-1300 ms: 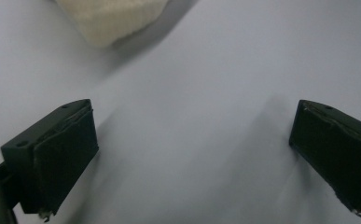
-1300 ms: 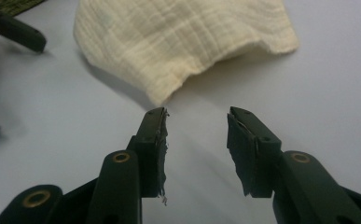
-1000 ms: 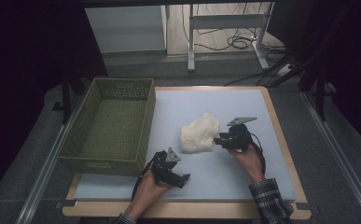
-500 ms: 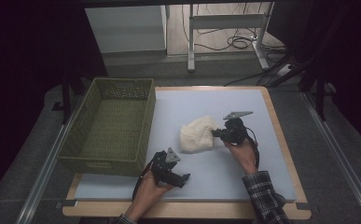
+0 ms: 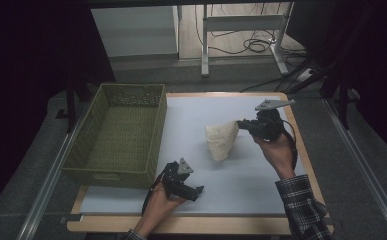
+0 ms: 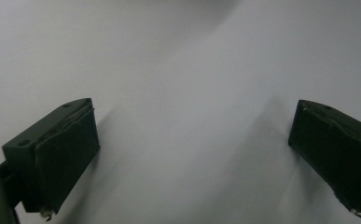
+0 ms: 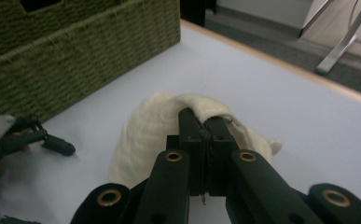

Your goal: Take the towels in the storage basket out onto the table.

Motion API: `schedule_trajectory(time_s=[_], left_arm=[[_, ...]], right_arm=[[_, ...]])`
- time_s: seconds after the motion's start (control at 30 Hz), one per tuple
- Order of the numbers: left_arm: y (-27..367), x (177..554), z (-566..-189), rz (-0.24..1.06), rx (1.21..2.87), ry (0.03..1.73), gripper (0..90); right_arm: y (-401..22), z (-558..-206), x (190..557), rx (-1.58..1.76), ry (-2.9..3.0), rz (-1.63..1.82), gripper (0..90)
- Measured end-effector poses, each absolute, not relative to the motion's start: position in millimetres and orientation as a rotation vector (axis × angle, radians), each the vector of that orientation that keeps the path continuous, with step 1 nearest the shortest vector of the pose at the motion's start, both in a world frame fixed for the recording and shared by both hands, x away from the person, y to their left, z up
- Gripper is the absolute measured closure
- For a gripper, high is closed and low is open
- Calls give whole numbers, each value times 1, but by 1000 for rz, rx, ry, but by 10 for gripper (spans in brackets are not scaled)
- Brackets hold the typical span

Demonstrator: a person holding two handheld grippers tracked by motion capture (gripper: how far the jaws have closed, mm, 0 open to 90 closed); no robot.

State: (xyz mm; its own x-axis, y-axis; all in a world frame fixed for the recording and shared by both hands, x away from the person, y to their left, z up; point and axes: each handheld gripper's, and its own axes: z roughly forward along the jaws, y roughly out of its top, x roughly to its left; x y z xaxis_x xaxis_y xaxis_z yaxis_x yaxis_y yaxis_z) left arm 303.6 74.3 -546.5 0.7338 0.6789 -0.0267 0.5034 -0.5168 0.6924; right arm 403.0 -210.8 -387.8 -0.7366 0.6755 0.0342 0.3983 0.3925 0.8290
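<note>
Woven olive-green fibre made up the basket (image 5: 118, 137) that sat at the left of the high view, its long side just beside the pale blue-grey tabletop (image 5: 241, 175). Below and right of the basket, at the lower centre of the frame, the left tool (image 5: 197, 191) rested low on the tabletop with its jaws wide apart and nothing between them. Right of centre, a cream cloth (image 5: 222, 140) hung from one pinched edge, its lower end near or touching the tabletop; I could not tell which. Further right, the right tool (image 5: 240, 123) had its jaws just closing, pressed together on that cloth edge, held up by the person's hand.
</note>
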Motion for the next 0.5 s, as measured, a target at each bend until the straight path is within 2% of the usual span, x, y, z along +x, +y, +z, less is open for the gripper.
schedule_trajectory(time_s=[0.07, 0.1, 0.2, 0.23, 0.3, 0.5], left_arm=[[74, 304, -547, 324, 2227, 887, 16], [74, 304, -547, 324, 2227, 887, 16], [74, 304, -546, 323, 2230, 887, 16], [74, 303, -547, 321, 2226, 890, 16], [74, 303, -547, 319, 2222, 893, 16], [74, 304, -546, 317, 2228, 890, 16]], right_arm=[[-212, -382, 401, 930, 2337, 1269, 883], [-217, -368, 396, 917, 2309, 1243, 883], [-229, -362, 394, 941, 2265, 1145, 879], [-236, -366, 396, 969, 2254, 1093, 870], [-250, -379, 404, 1064, 2263, 988, 736], [-298, -419, 404, 1228, 2258, 899, 681]])
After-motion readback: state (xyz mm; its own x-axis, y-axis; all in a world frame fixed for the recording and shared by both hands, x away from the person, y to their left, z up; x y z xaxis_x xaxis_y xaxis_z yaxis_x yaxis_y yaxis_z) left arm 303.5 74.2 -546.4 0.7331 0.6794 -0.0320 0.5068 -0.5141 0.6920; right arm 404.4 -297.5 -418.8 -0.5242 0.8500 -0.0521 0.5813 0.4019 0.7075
